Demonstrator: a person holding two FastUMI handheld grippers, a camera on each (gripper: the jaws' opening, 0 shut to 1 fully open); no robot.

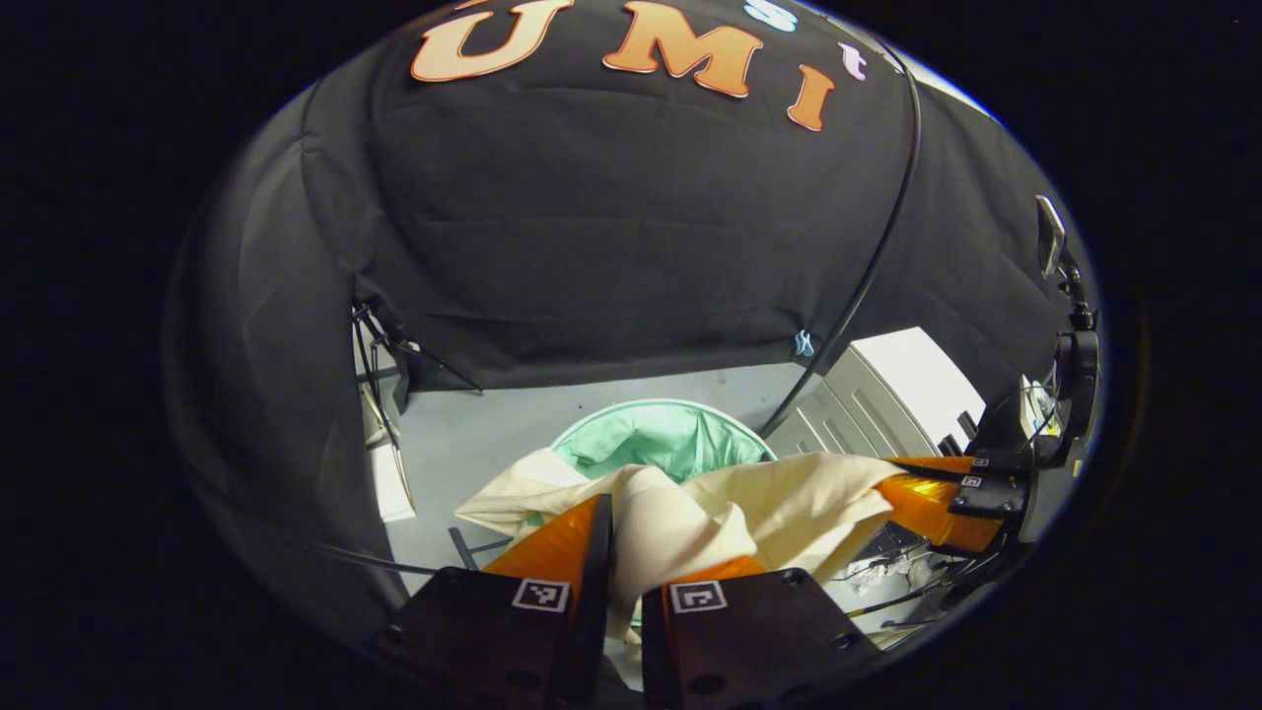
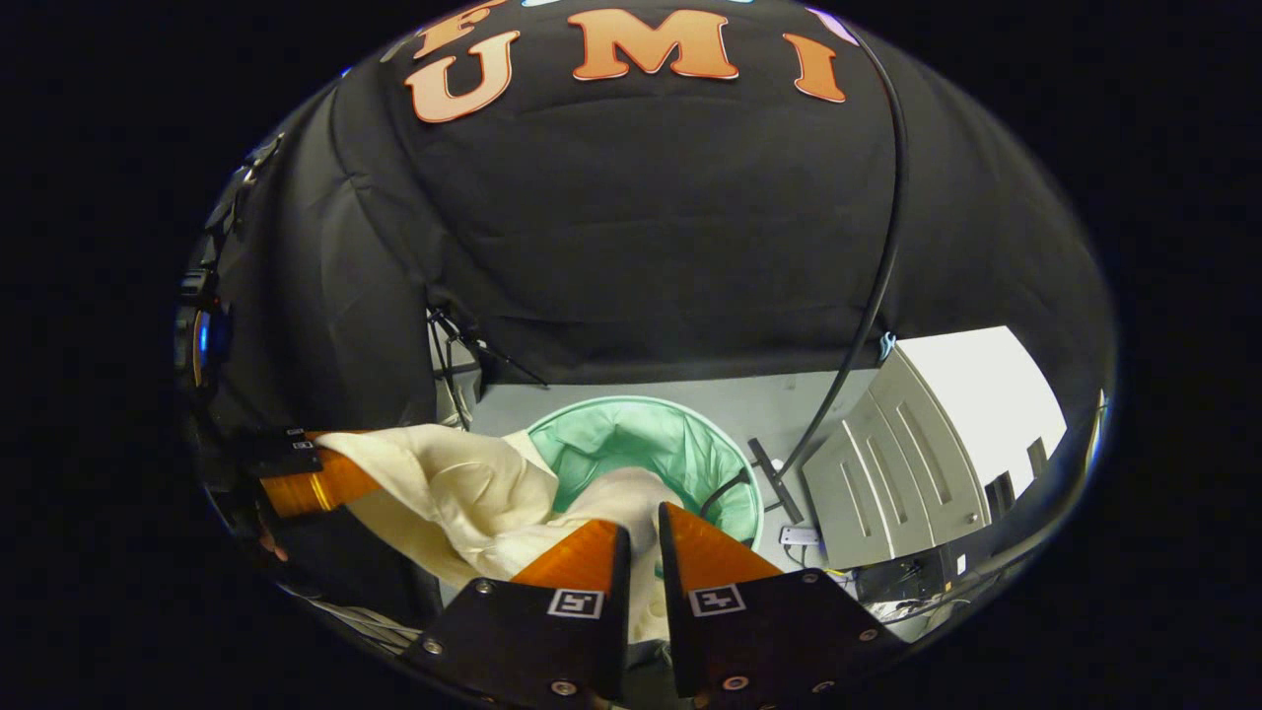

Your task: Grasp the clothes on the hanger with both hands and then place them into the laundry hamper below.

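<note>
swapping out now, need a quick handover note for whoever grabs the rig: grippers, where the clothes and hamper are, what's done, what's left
Left gripper: shut on one end of the cream garment.
Right gripper: shut on the other end of the same garment.
The garment hangs stretched between the two grippers, above the floor, already off the hanger.
Green laundry hamper: on the grey floor, open, just ahead and below the cloth.
Done: grasp with both hands.
Left: carry the garment over the hamper's mouth, lower it in, and open both grippers.
</note>
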